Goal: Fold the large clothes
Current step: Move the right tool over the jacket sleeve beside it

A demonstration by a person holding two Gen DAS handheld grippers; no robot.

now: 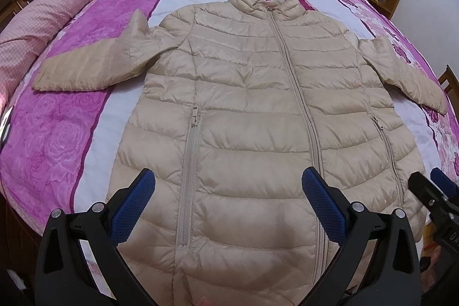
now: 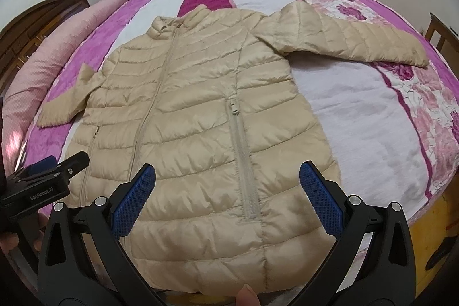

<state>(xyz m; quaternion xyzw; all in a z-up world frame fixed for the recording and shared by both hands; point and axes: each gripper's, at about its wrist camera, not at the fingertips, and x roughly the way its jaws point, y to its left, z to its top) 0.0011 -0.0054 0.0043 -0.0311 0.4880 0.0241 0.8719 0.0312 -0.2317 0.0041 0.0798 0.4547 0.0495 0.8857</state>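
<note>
Puffer jacket [image 1: 246, 111], one beige piece zipped shut with two sleeves spread and two zippered pockets, lay flat on the striped bed [image 1: 71, 134] while the left gripper [image 1: 228, 202] and right gripper [image 2: 228, 200] hovered over its hem, fingers [image 2: 134, 202] released, grasping nothing.
</note>
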